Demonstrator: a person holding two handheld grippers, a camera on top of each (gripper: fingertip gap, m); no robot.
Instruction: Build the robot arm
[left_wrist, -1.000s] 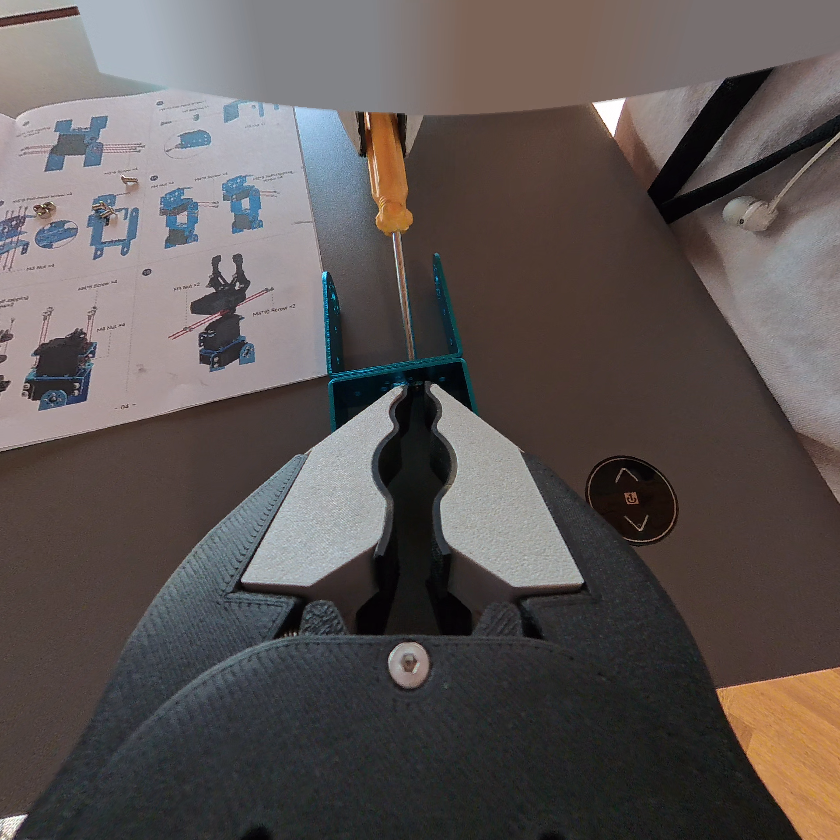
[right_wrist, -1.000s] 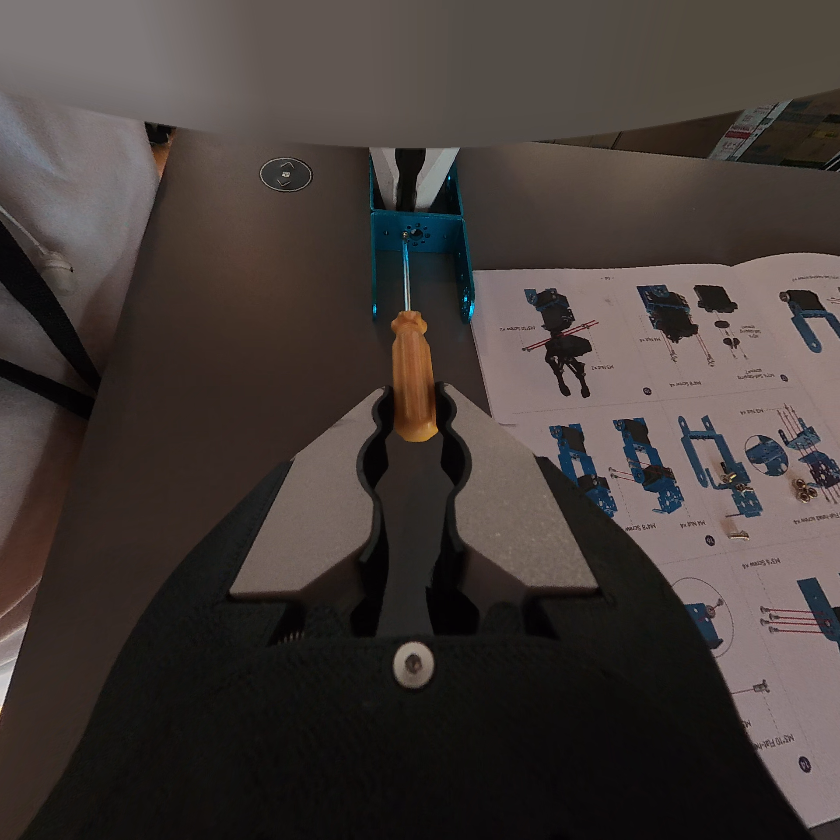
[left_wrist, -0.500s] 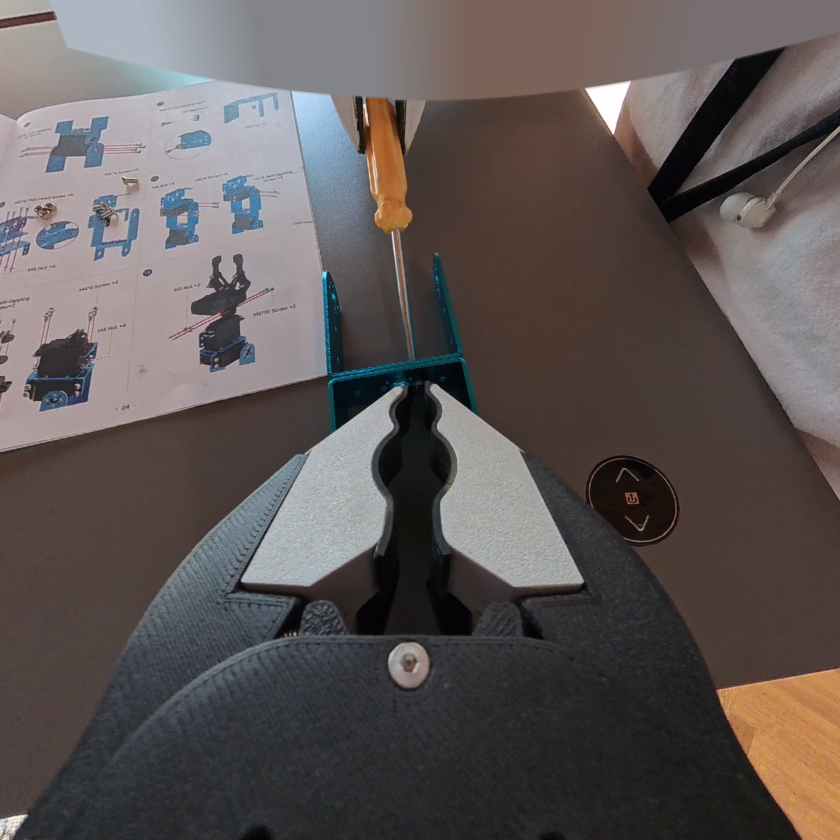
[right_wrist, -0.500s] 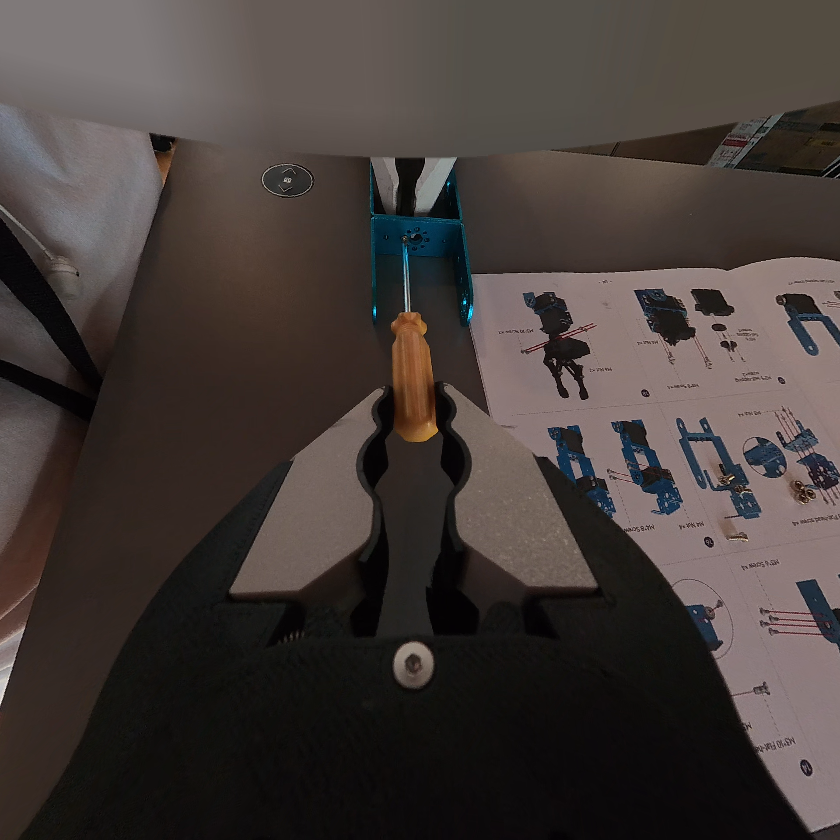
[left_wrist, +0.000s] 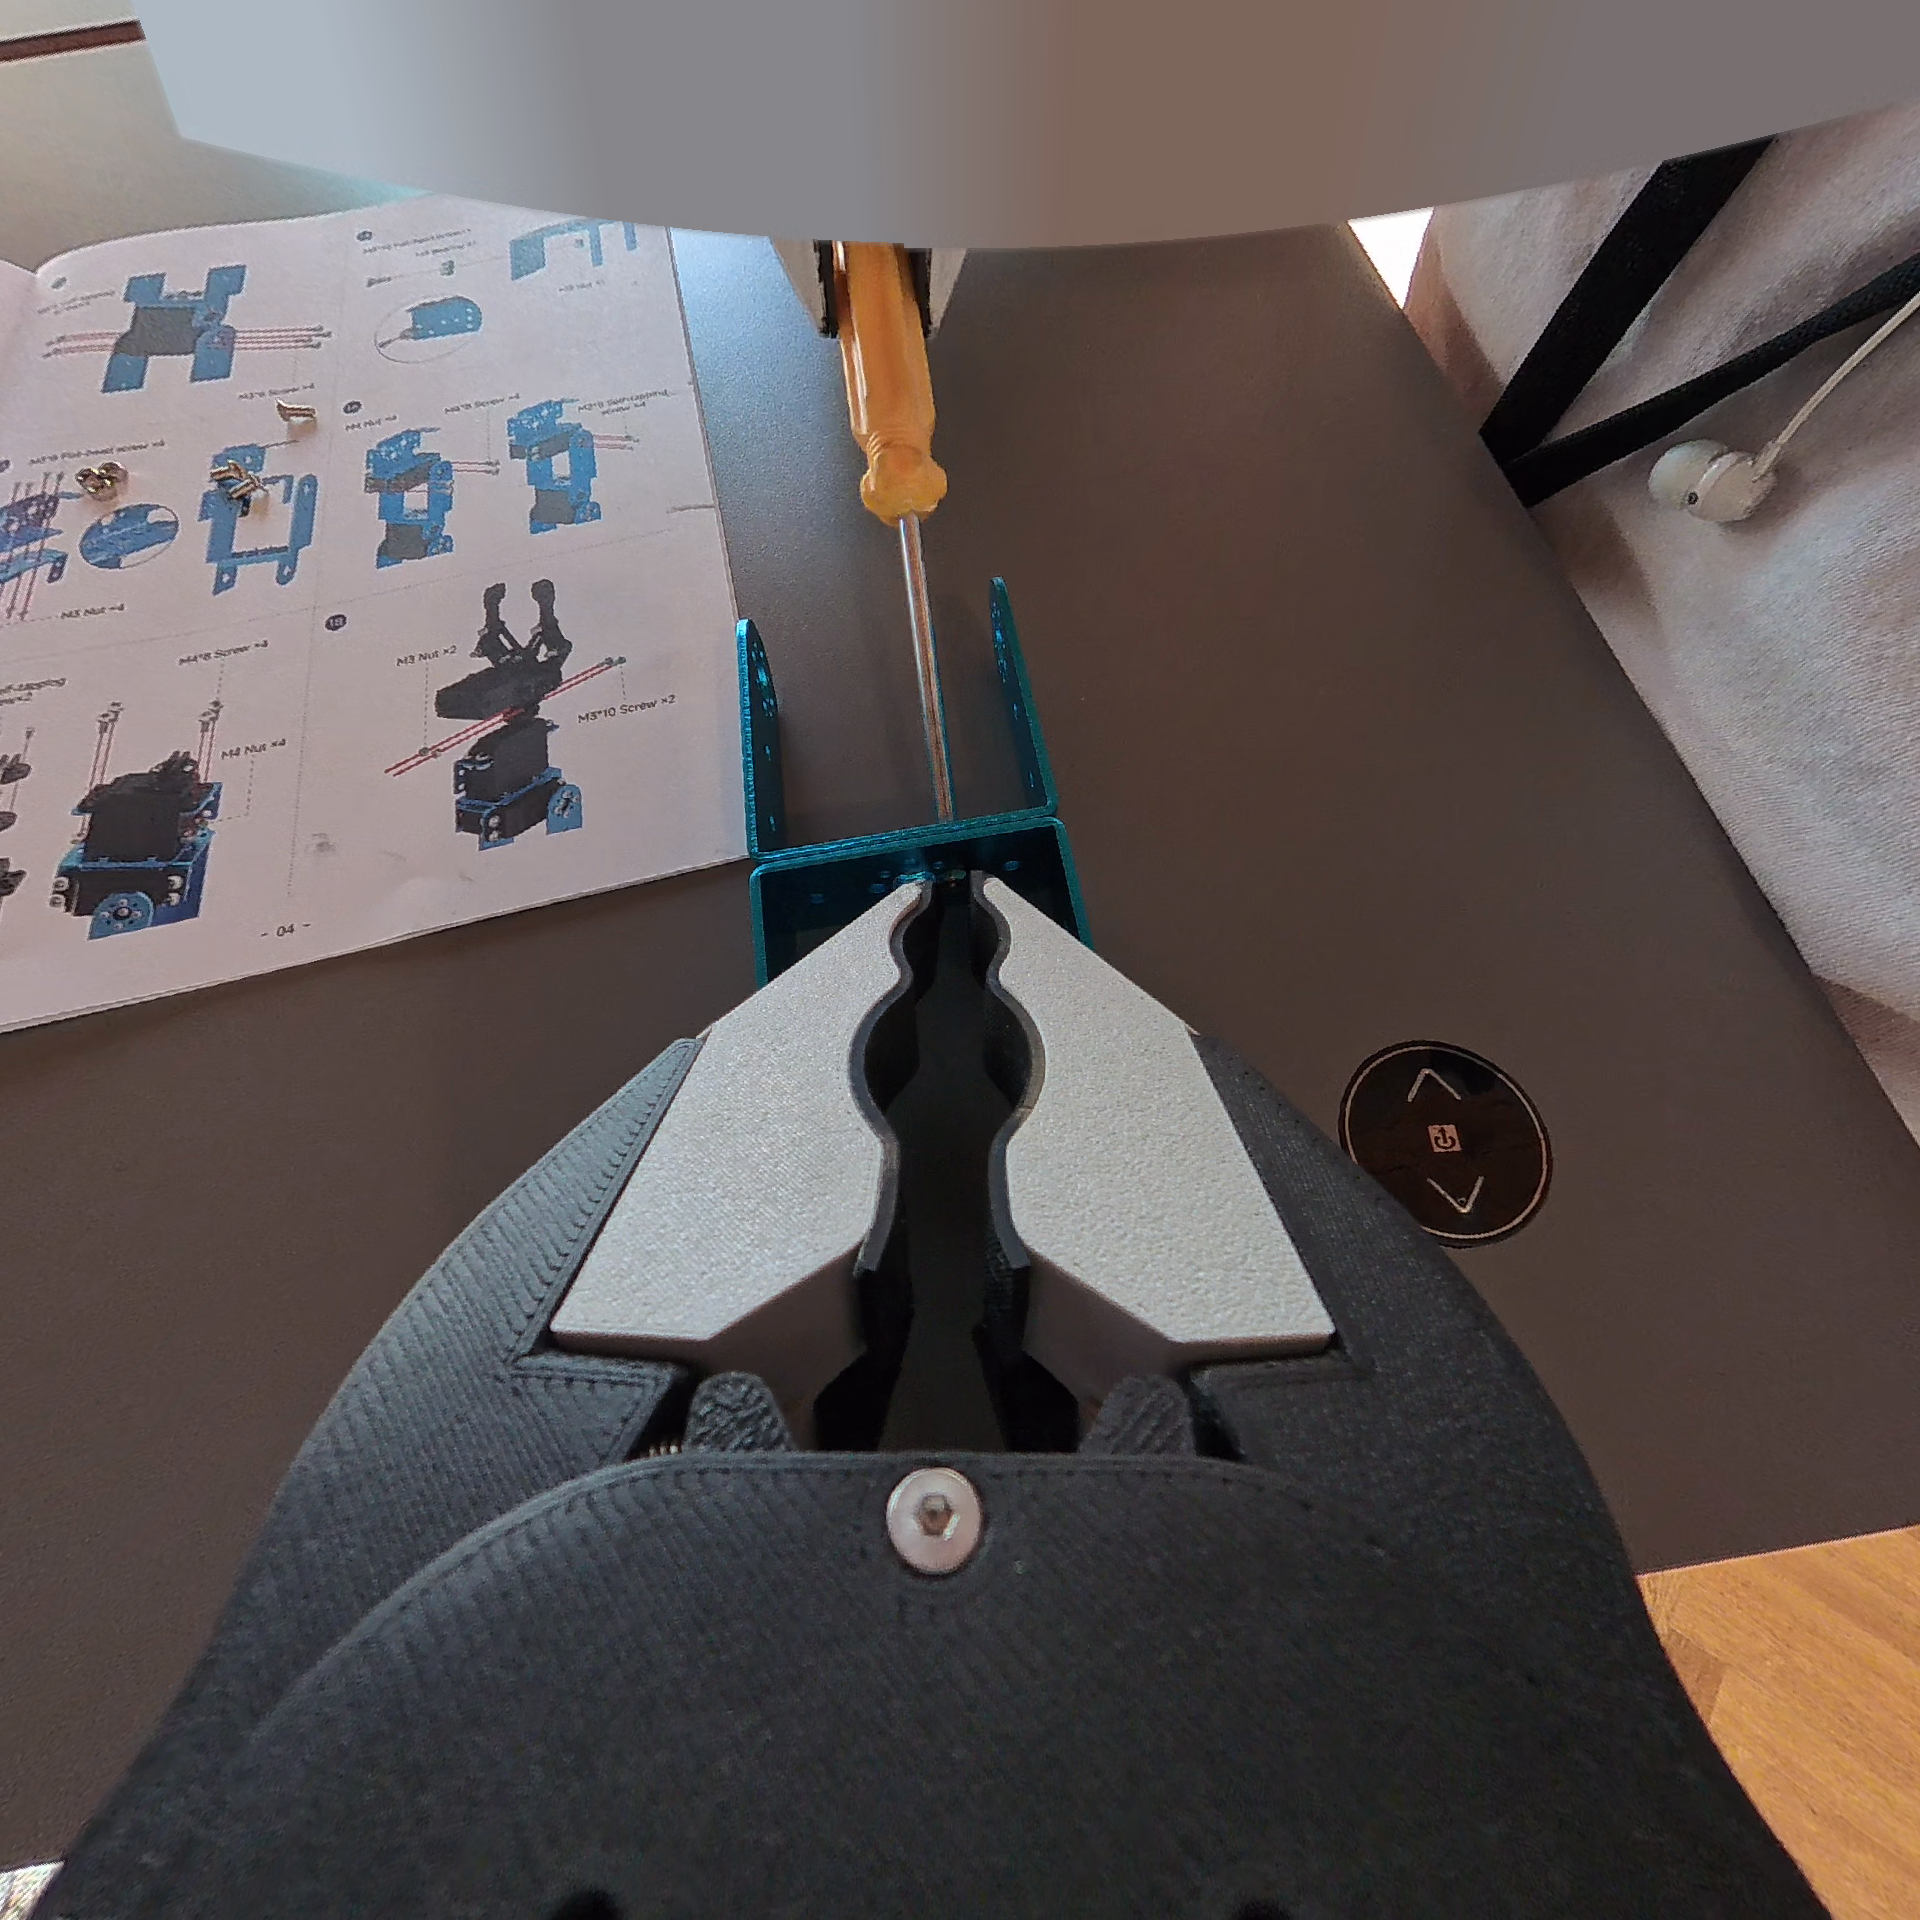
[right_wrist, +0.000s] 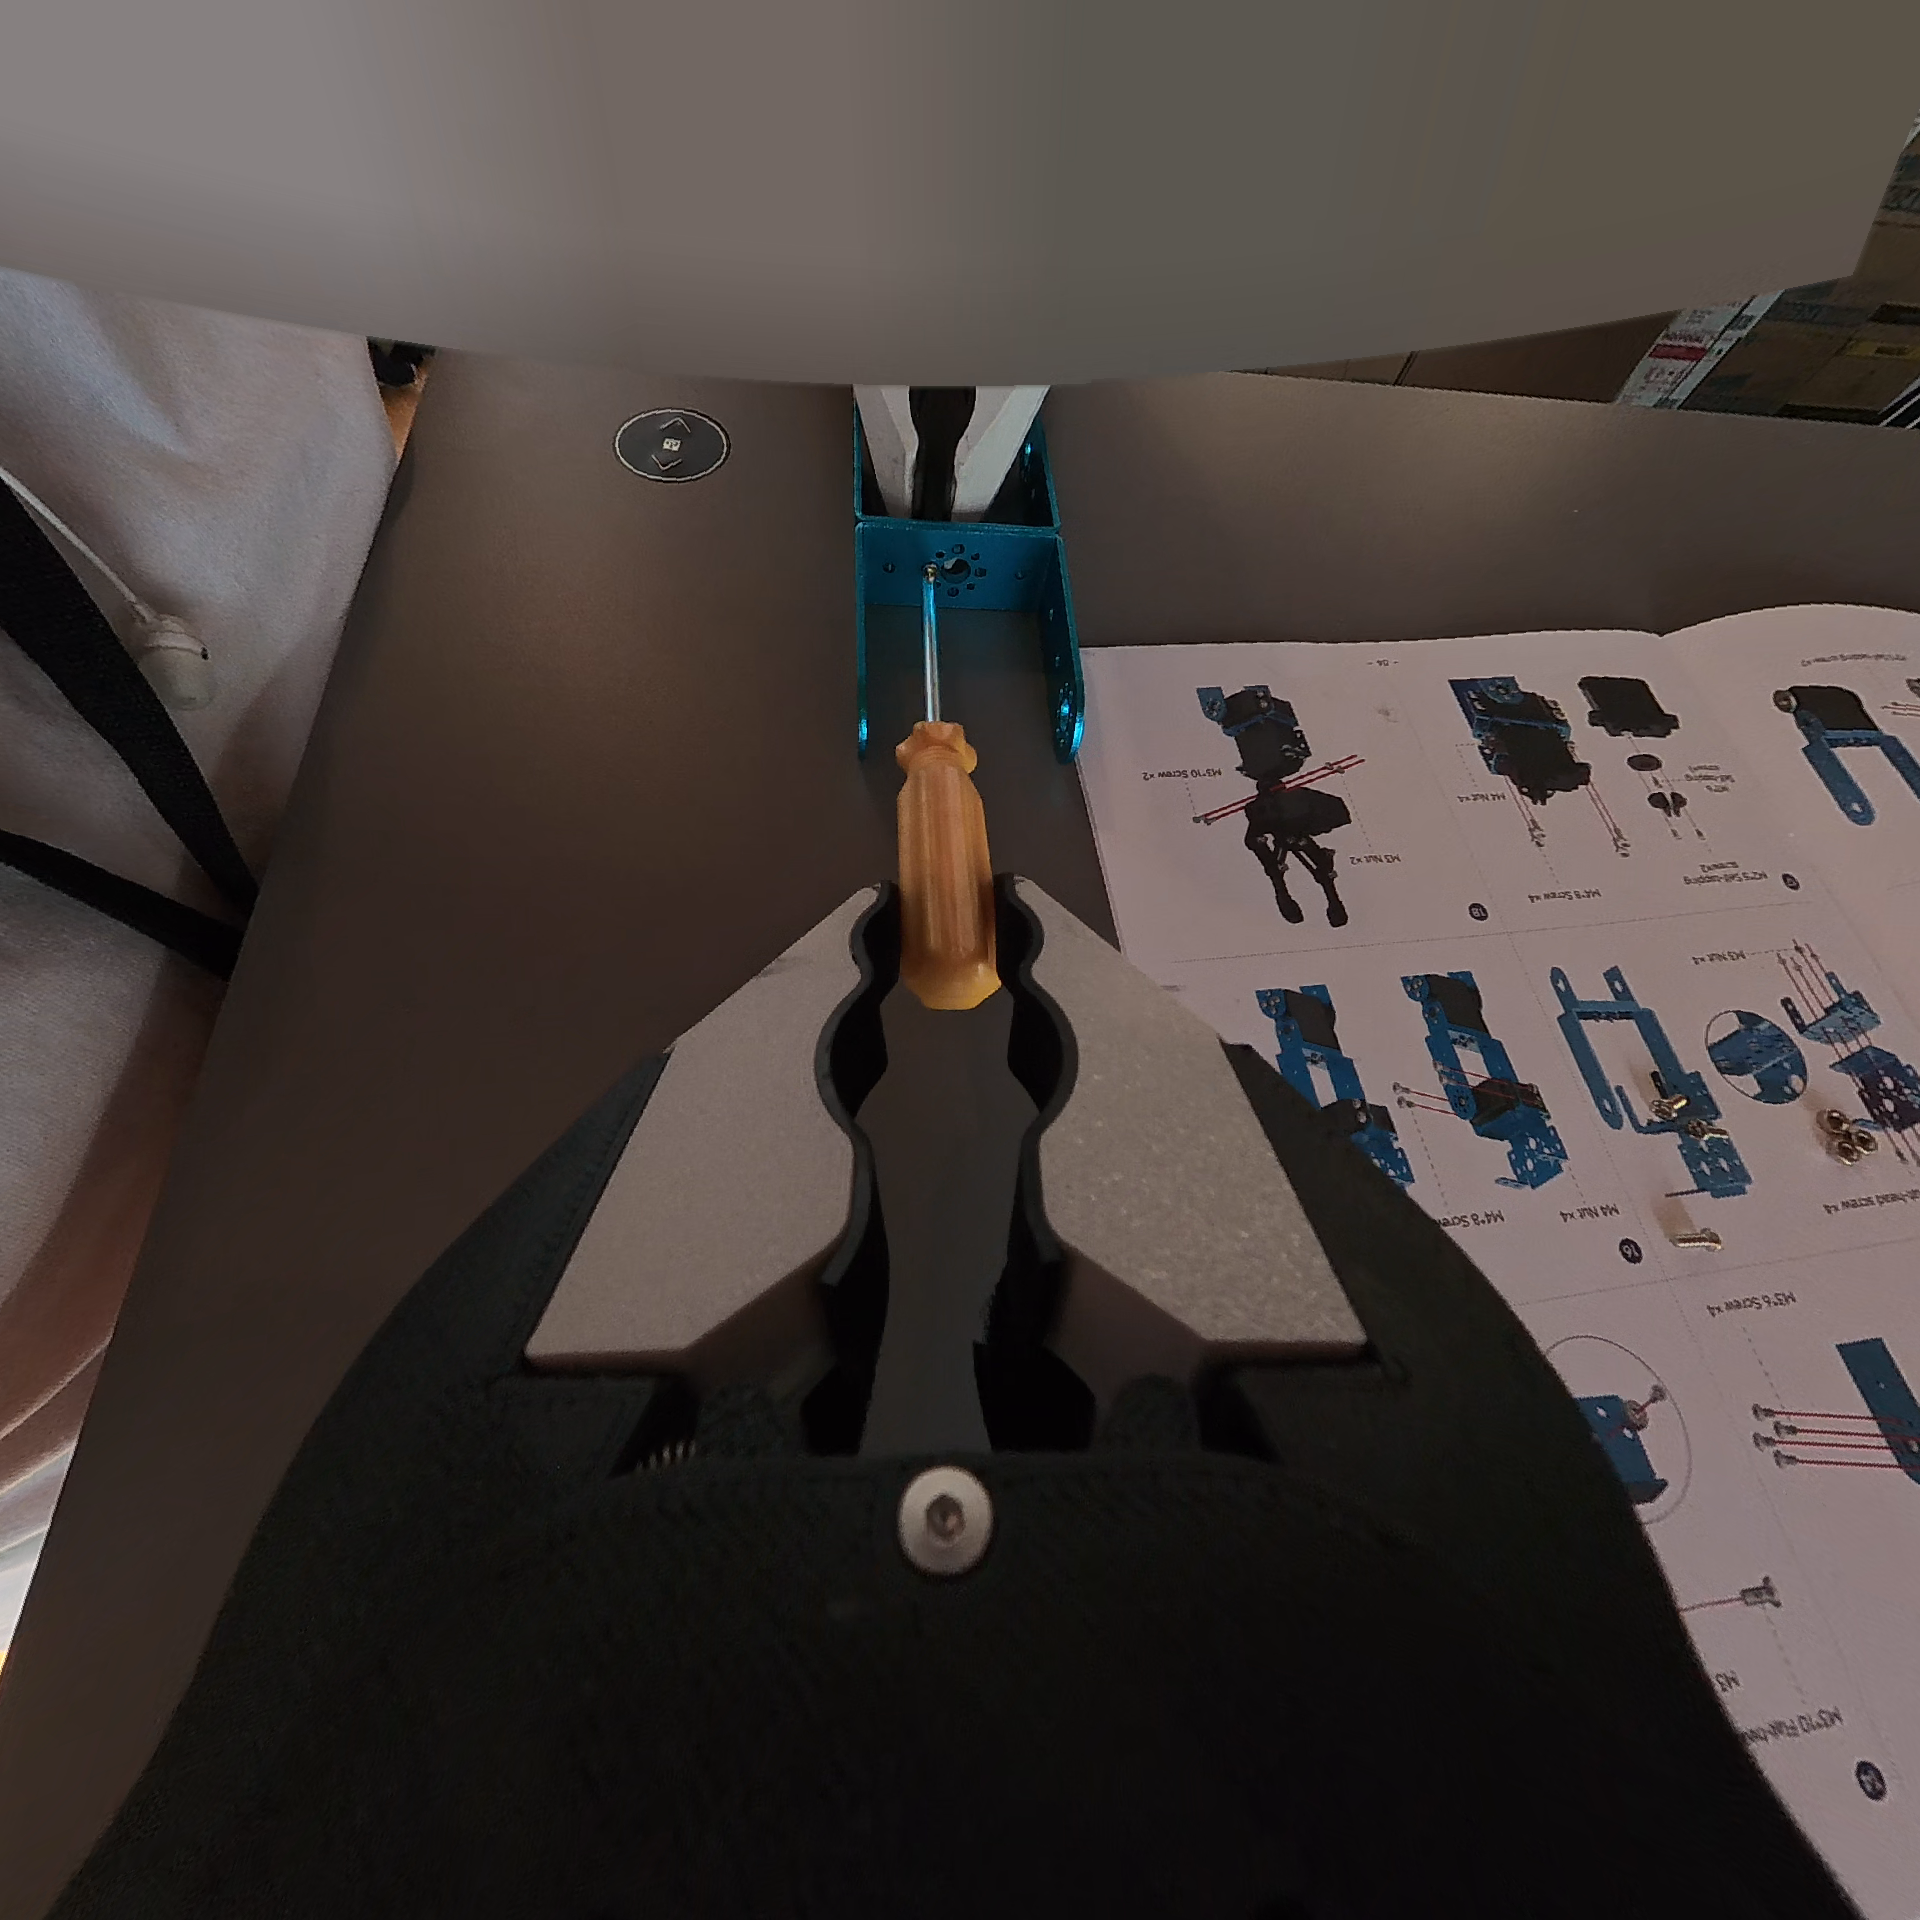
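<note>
On the dark table [left_wrist: 1299, 644]: left hand-held gripper [left_wrist: 943, 885] clamps a blue U-bracket [left_wrist: 914, 883]. Right hand-held gripper [right_wrist: 945, 894] grips an orange-handled screwdriver [right_wrist: 940, 862], tip at the bracket's hole; assembly manual [right_wrist: 1507, 935] alongside.

Bare dark tabletop [right_wrist: 582, 831] on the control-disc [right_wrist: 671, 444] side of the blue bracket [right_wrist: 961, 597] leaves passing room. Other side blocked low by open manual [right_wrist: 1507, 987] with loose screws [right_wrist: 1844, 1148] on it. Screwdriver [right_wrist: 940, 883] spans the gap between both hand-held grippers, shaft between bracket's arms.
</note>
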